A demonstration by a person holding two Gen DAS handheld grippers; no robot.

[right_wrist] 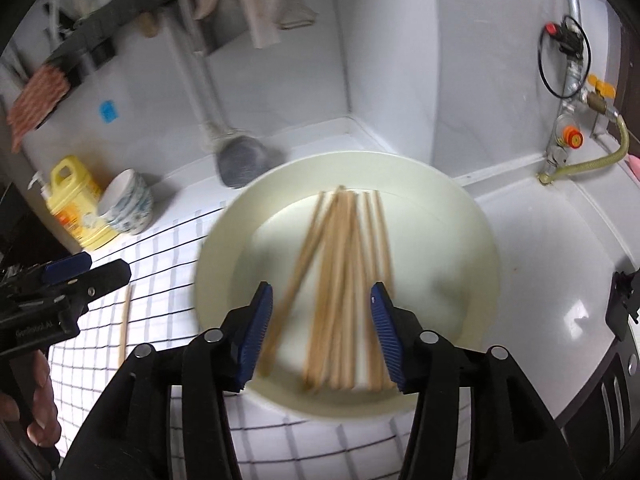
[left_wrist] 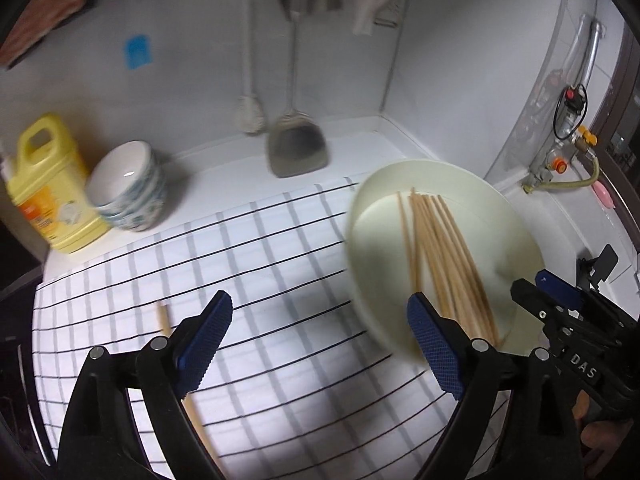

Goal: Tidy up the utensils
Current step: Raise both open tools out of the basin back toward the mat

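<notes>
A cream plate [right_wrist: 224, 240] holds several wooden chopsticks [right_wrist: 344, 272] lying roughly side by side. My right gripper [right_wrist: 322, 296] hovers open just above their near ends, and nothing is pressed between its blue pads. The same plate [left_wrist: 360, 216] with the chopsticks [left_wrist: 440, 248] is at the right of the left wrist view. My left gripper [left_wrist: 320, 308] stands wide open over the checked cloth [left_wrist: 260, 248], left of the plate. One lone chopstick [left_wrist: 163, 318] lies on the cloth, partly hidden under the left finger, and is also in the right wrist view [right_wrist: 125, 320].
A yellow detergent jug [left_wrist: 48, 184] and a stack of bowls [left_wrist: 128, 188] stand at the back left. A metal spatula [left_wrist: 296, 148] and a brush [left_wrist: 250, 114] hang against the wall. Gas valves and a hose [right_wrist: 576, 136] occupy the right corner.
</notes>
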